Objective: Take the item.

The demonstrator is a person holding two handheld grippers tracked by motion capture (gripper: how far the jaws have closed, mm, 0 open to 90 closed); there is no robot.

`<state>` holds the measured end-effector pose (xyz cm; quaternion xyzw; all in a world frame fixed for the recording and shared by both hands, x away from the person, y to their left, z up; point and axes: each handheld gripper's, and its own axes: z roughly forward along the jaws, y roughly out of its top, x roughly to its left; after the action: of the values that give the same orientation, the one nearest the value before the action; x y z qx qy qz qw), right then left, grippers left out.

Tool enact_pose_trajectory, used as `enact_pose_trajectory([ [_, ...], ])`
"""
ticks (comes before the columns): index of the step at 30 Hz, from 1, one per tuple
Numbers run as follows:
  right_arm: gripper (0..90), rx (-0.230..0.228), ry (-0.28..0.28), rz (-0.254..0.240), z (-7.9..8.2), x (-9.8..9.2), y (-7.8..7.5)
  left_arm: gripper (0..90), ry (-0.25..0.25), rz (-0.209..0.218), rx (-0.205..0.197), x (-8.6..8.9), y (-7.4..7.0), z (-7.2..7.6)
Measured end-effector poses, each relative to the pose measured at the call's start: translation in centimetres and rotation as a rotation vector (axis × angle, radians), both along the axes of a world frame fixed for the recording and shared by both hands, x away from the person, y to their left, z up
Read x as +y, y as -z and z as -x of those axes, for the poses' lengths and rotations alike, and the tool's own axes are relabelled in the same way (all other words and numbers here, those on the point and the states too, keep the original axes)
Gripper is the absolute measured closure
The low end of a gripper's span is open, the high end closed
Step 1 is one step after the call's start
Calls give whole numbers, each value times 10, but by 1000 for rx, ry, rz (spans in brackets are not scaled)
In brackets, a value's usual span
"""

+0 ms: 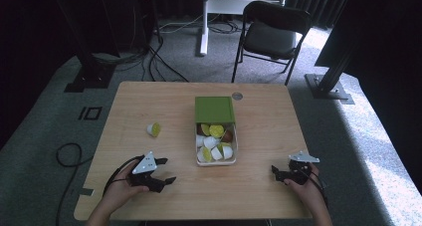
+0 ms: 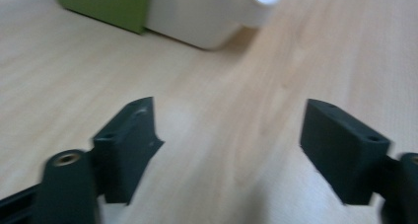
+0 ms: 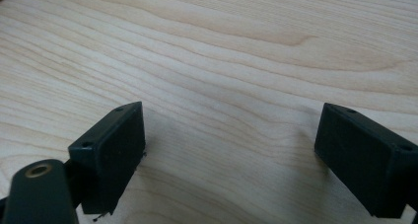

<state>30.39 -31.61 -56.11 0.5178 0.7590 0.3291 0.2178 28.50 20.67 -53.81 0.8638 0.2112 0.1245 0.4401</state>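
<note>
A white box (image 1: 234,154) with a green lid (image 1: 214,109) slid back sits mid-table, holding several white and yellow-green capsules (image 1: 216,131). One loose capsule (image 1: 154,129) lies on the wood to its left. My left gripper (image 1: 165,170) rests near the front left of the table, open and empty, its jaws toward the box (image 2: 197,17). Over at the front right, my right gripper (image 1: 275,172) is open above bare wood, nothing between its jaws.
The wooden table (image 1: 149,96) has a small round grommet (image 1: 237,95) at its far edge. A black folding chair (image 1: 271,34) and a white desk leg (image 1: 203,22) stand beyond it. Cables run over the grey carpet at the left (image 1: 67,154).
</note>
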Motion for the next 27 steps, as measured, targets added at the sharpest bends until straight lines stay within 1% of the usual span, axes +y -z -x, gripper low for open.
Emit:
enact_pose_trajectory([
  [1, 117, 0, 0, 0, 0, 0, 0, 203, 5, -3, 1, 0, 1, 1],
  [2, 116, 0, 0, 0, 0, 0, 0, 203, 12, -8, 13, -1, 3, 2],
  [3, 117, 0, 0, 0, 0, 0, 0, 202, 23, -19, 20, -1, 4, 4],
  [4, 117, 0, 0, 0, 0, 0, 0, 202, 26, -35, 11, -2, 6, 5],
  [5, 117, 0, 0, 0, 0, 0, 0, 197, 21, -49, 18, -2, 9, 6],
  [7, 116, 0, 0, 0, 0, 0, 0, 192, 24, -59, 19, -2, 11, 8],
  [9, 117, 0, 0, 0, 0, 0, 0, 192, 26, -59, 27, -1, 13, 9],
  [11, 117, 0, 0, 0, 0, 0, 0, 191, 23, -57, 16, 0, 14, 10],
  [14, 117, 0, 0, 0, 0, 0, 0, 191, 37, -74, -4, 2, 14, 12],
  [15, 116, 0, 0, 0, 0, 0, 0, 191, 37, -79, -2, 2, 14, 13],
  [16, 117, 0, 0, 0, 0, 0, 0, 191, 40, -83, 5, 2, 14, 13],
  [18, 117, 0, 0, 0, 0, 0, 0, 191, 45, -119, 18, 4, 15, 15],
  [19, 117, 0, 0, 0, 0, 0, 0, 191, 41, -138, 34, 5, 16, 15],
  [20, 116, 0, 0, 0, 0, 0, 0, 191, 36, -147, 40, 6, 16, 15],
  [24, 117, 0, 0, 0, 0, 0, 0, 178, -13, -135, 92, 13, 17, 12],
  [27, 116, 0, 0, 0, 0, 0, 0, 175, -16, -139, 94, 15, 17, 11],
])
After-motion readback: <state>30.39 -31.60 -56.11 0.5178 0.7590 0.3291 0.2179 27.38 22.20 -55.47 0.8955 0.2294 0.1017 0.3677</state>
